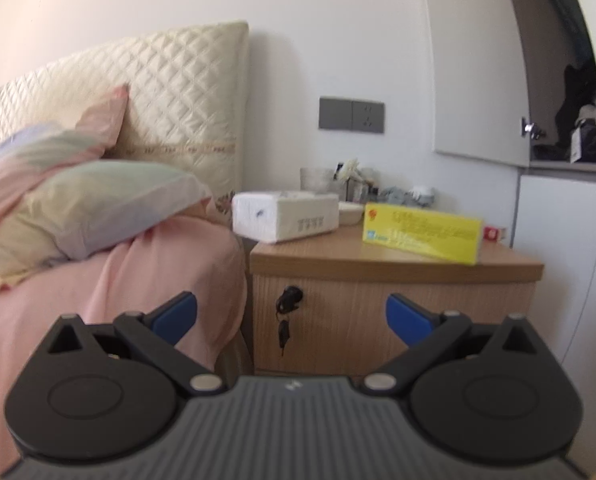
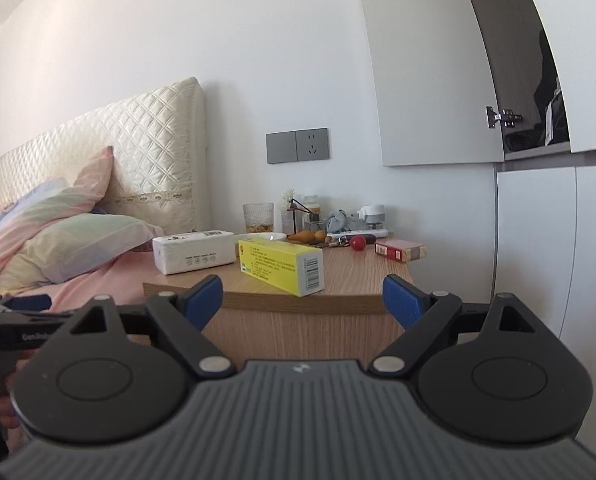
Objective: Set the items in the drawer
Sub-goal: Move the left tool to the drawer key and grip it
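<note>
A wooden nightstand (image 1: 393, 260) (image 2: 345, 276) stands beside the bed. Its drawer front (image 1: 377, 320) is shut, with a key (image 1: 288, 304) hanging in the lock. On top lie a yellow box (image 1: 421, 232) (image 2: 282, 266), a white tissue pack (image 1: 286, 218) (image 2: 196, 252) and a red packet (image 2: 399, 250) (image 1: 493, 234). My left gripper (image 1: 292, 316) is open and empty, a little in front of the drawer front. My right gripper (image 2: 301, 300) is open and empty, level with the nightstand's front edge, short of the yellow box.
A bed with pink sheets (image 1: 118, 280) and pillows (image 2: 70, 240) lies left of the nightstand. A glass (image 2: 258, 216), a red ball (image 2: 357, 242) and small clutter sit at the back. A white wardrobe (image 2: 537, 240) stands to the right, with an upper door (image 2: 437, 80) open.
</note>
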The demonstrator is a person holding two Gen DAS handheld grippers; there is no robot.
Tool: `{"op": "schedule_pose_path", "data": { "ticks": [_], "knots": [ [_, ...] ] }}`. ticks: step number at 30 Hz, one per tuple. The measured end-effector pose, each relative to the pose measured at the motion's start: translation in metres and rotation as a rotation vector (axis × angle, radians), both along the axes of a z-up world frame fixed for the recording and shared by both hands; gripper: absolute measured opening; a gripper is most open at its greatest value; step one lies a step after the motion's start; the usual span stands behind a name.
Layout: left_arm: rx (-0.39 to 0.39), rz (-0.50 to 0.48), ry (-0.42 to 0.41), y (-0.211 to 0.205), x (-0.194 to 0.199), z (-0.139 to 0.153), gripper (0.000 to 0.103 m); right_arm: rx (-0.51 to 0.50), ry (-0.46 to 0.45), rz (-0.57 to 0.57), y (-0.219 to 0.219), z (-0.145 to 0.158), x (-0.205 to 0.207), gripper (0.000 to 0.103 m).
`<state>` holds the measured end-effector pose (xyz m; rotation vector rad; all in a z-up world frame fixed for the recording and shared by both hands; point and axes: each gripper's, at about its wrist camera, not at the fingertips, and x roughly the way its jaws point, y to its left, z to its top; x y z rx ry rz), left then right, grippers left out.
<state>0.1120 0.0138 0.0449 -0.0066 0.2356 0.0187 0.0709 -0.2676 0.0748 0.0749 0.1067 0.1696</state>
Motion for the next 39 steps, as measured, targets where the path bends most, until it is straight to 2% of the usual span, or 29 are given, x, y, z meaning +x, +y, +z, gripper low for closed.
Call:
{"op": "schedule_pose_path", "data": {
  "ticks": [4,6,10,15,19,22,26,30,35,39],
  "knots": [
    [0.035,-0.003,0.024,0.003,0.025,-0.014,0.102,-0.037,-0.005,-0.009,0.001,-0.011,0.017,0.089],
    [0.07,-0.009,-0.011,0.005,0.029,-0.016,0.102,-0.046,0.01,-0.004,0.001,-0.016,0.025,0.089],
    [0.014,-0.012,-0.027,0.022,0.046,-0.018,0.102,-0.033,0.008,0.012,-0.002,-0.019,0.041,0.089],
    [-0.019,-0.022,-0.032,0.033,0.065,-0.023,0.102,0.0,0.019,0.046,-0.009,-0.023,0.062,0.089],
    [0.005,-0.011,-0.016,0.035,0.076,-0.035,0.102,0.021,0.045,0.039,-0.016,-0.034,0.078,0.089],
    [0.045,-0.04,-0.018,0.027,0.077,-0.042,0.102,0.015,0.032,0.049,-0.022,-0.043,0.086,0.089],
    [-0.006,-0.048,0.004,0.026,0.082,-0.046,0.102,0.028,-0.002,0.049,-0.032,-0.051,0.089,0.089],
    [0.01,-0.056,0.01,0.02,0.089,-0.05,0.102,0.056,0.014,0.038,-0.042,-0.062,0.096,0.089],
    [0.025,-0.074,0.03,0.019,0.107,-0.058,0.102,0.01,0.023,0.068,-0.046,-0.076,0.106,0.089],
    [0.039,-0.112,0.063,0.024,0.13,-0.066,0.102,0.021,0.056,0.107,-0.055,-0.088,0.122,0.089]
  ]
}}
